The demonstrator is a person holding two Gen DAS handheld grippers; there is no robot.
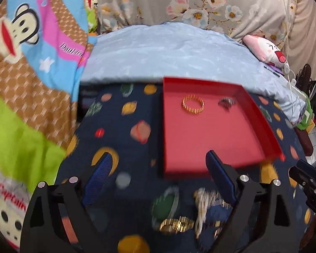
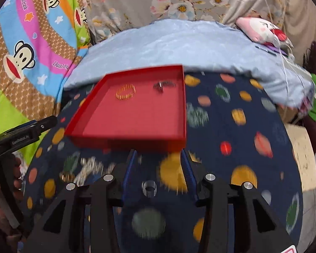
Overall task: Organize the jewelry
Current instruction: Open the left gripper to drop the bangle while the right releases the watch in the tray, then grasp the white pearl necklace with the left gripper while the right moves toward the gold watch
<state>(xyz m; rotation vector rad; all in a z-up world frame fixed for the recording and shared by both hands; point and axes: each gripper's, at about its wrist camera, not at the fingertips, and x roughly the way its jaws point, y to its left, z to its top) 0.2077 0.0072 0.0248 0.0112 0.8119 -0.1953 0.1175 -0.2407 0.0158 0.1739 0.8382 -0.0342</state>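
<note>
Working over a planet-print cloth [image 1: 124, 139] on the bed, we've got the red tray [image 1: 202, 147] as the drop spot: gold bracelet [image 1: 192, 104] and a dark piece [image 1: 227, 103] already lie flat at its far end, w/ room left nearer us. Left claw [image 1: 159, 164] is spread wide, empty, the loose jewelry pile [image 1: 200, 213] below & between its fingers. Right claw [image 2: 158, 160] is part open, nothing in it. The gold piece's long axis looks crosswise; too blurred to be sure.

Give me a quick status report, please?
Left gripper open, right gripper open, both empty. Two bracelets in red tray; jewelry pile still on cloth. Nothing blocking.
</note>
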